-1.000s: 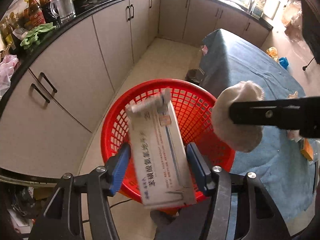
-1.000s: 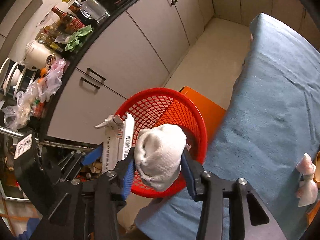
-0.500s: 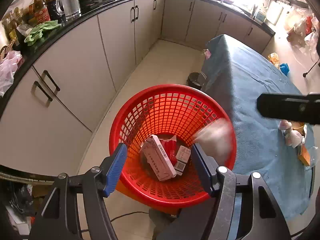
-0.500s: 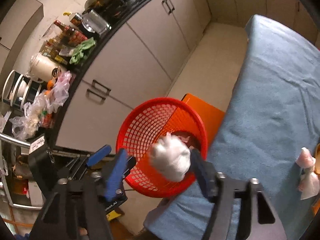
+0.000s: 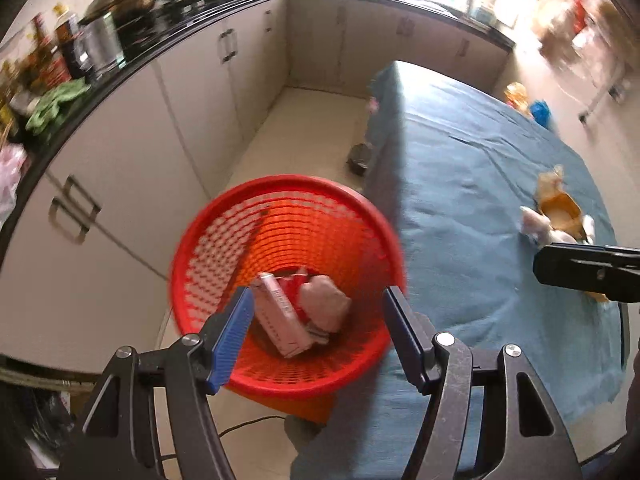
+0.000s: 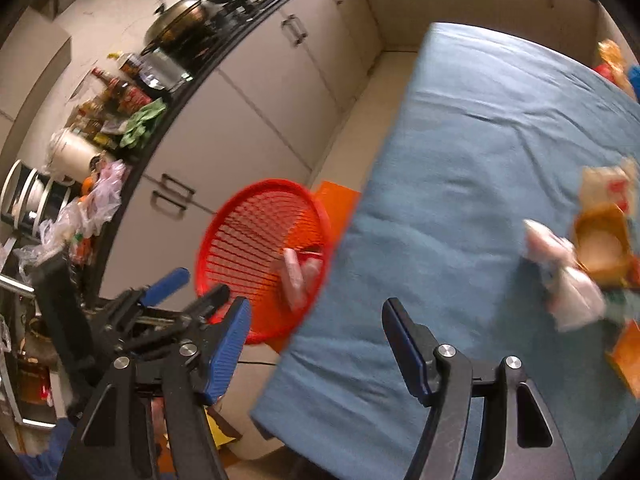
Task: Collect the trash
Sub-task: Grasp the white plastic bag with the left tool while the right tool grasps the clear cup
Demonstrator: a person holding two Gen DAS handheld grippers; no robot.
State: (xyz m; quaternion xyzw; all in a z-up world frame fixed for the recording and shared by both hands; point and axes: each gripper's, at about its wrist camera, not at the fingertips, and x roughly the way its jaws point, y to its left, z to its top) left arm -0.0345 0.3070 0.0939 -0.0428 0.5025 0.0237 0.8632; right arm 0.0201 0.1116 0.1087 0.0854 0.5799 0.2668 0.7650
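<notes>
Your left gripper has its blue-padded jaws spread wide with nothing between them. Framed right between those jaws, just ahead and below, is the round red plastic mesh basket. Lying in its bottom are a long white cardboard carton, a crumpled off-white wad just right of it, and a bit of red packaging between the two.

Your right gripper is likewise released, jaws wide and empty. Through its left jaw's side you see the same basket, with the wad showing inside near the rim. The gap between the right jaws looks onto the blue cloth-covered table.

Off beyond your right jaw, on the cloth, more trash lies together: a crumpled white plastic bag touching an open orange-yellow paper box. In the left view that same pile sits far right of the jaws, just above the black body of your other gripper. The picture is blurred there, so finer detail is lost.
</notes>
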